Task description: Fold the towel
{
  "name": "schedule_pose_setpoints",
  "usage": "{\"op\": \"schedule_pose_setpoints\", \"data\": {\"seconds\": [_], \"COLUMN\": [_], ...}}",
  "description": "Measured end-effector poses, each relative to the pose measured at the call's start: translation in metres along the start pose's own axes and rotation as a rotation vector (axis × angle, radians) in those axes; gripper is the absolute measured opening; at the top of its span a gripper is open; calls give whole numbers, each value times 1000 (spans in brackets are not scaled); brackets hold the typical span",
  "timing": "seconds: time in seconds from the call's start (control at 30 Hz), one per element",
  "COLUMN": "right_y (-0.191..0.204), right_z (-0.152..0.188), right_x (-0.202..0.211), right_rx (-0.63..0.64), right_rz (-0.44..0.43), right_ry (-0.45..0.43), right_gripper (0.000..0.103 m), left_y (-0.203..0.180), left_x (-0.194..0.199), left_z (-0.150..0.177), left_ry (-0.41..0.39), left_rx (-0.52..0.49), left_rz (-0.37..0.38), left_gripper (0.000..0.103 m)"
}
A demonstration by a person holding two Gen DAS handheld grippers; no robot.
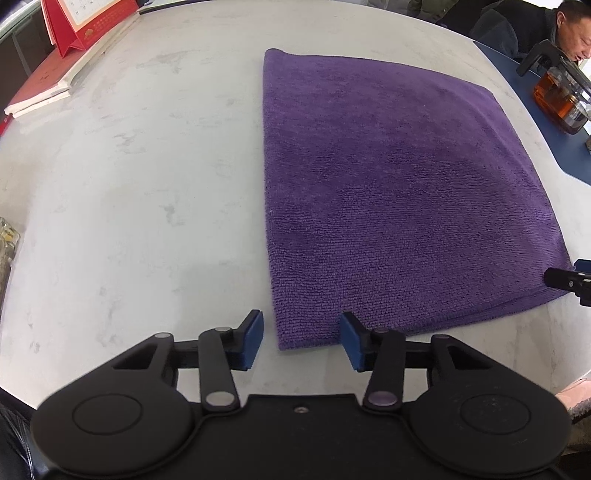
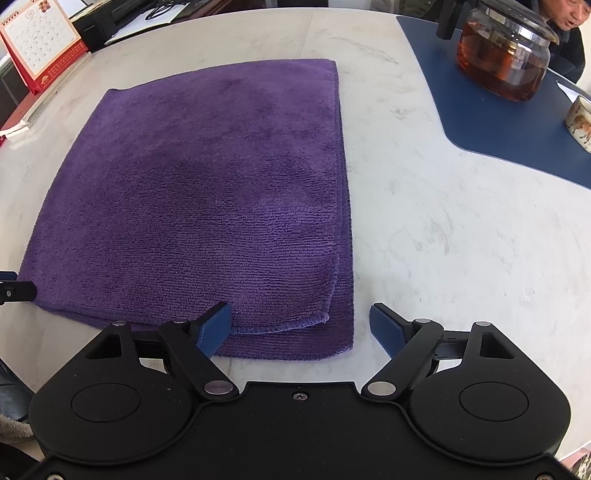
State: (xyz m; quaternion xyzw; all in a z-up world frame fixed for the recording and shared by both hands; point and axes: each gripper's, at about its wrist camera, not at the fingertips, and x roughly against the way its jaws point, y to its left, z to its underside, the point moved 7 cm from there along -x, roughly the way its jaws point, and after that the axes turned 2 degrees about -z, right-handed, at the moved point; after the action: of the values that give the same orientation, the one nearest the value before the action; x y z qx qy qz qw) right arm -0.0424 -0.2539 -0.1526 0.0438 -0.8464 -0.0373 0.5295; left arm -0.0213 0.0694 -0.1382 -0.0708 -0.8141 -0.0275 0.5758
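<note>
A purple towel (image 1: pixel 388 192) lies flat on the pale marble table (image 1: pixel 147 203), folded over, with its layers showing at the near right corner (image 2: pixel 332 325). My left gripper (image 1: pixel 301 334) stands open astride the towel's near left corner; its blue pads (image 1: pixel 253 341) are not pressing the cloth. My right gripper (image 2: pixel 301 323) is open wide over the near right corner, with the towel (image 2: pixel 214 192) edge between its blue pads (image 2: pixel 386 330). Each gripper's tip shows at the edge of the other's view: the right gripper (image 1: pixel 570 282) and the left gripper (image 2: pixel 11 290).
A red desk calendar (image 2: pixel 37 44) and stacked books (image 1: pixel 55 81) sit at the far left. On a blue mat (image 2: pixel 498 122) at the far right stand a glass teapot of tea (image 2: pixel 506 55) and a cup (image 2: pixel 580 122). A person (image 1: pixel 535 26) sits beyond it.
</note>
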Motion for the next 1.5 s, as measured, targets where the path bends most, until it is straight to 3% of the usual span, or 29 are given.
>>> {"op": "schedule_pose_setpoints", "data": {"seconds": [0.17,0.33,0.93,1.1,1.33,1.5], "right_y": [-1,-1,-8,-11,-28,-18], "right_z": [-1,0,1,1,7,2], "right_x": [0,0,2,5,11,9], "right_rx": [3,10,16,14,-84,-48], "right_rz": [-6,-10,-2,-6,-46,-67], "right_ry": [-1,0,-7,5,39,28], "right_gripper": [82,82,75,65,64,52], "left_y": [0,0,-3,-3,-5,-6], "left_x": [1,3,2,2,3,2], "left_z": [-1,0,-1,-2,-3,-3], "left_ry": [3,6,9,12,13,16], "left_rx": [7,11,-16,-20,-30,-32], "left_rz": [13,21,19,16,13,9], "left_gripper": [25,20,20,20,20,20]}}
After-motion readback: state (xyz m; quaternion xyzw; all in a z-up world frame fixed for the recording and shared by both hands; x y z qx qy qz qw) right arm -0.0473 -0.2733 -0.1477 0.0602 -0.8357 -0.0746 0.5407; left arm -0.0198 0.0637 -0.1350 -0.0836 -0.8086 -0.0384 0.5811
